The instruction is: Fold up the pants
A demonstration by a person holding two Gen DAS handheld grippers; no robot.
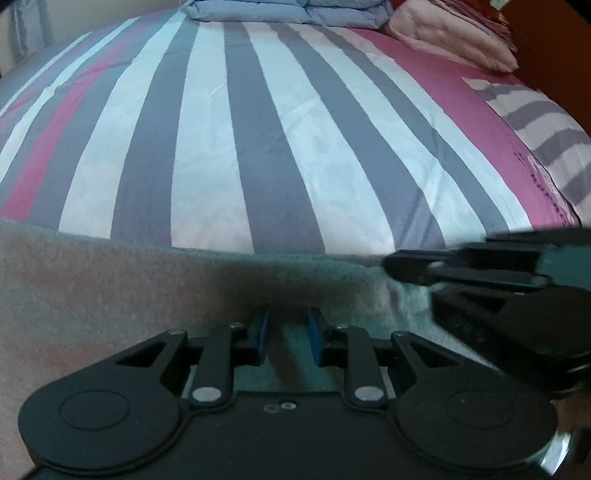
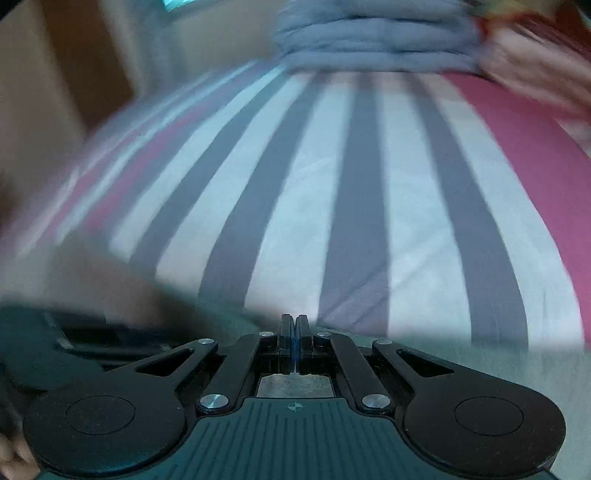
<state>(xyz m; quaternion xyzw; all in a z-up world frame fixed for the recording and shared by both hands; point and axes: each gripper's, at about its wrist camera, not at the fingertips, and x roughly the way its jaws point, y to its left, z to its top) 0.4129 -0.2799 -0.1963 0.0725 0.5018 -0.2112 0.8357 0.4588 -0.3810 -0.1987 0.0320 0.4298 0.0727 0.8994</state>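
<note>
Across the near part of a striped duvet cover [image 1: 280, 122], the grey pants [image 1: 110, 288] lie as a broad fuzzy band, their far edge running from left to right just ahead of both tools. Beyond that edge the bed shows grey, white and pink stripes reaching to the far end, where a folded blue-grey quilt [image 1: 284, 11] sits beside a pink folded blanket [image 1: 454, 40] on the far right.

From the left wrist view, the left gripper [image 1: 287, 339] hovers low over the pants, its blue pads [image 1: 263, 334] parted with a clear gap between them; grey cloth shows under and ahead of the fingers, but nothing is caught between them. Whether the fingertips touch the fabric cannot be told. To its right, the right gripper [image 1: 413, 266] comes in from the right edge, pointing left, its tip at the far edge of the pants where a paler fold of the cloth bunches up.

From the right wrist view, much blurred, the right gripper [image 2: 294, 328] has its fingers pressed together with only a thin blue line between them. Its tips sit at the far edge of the pants [image 2: 461, 354], with the striped cover [image 2: 295, 206] just beyond; whether a layer of cloth is pinched there cannot be told. The left gripper [image 2: 55, 347] shows as a dark shape at the near left.
</note>
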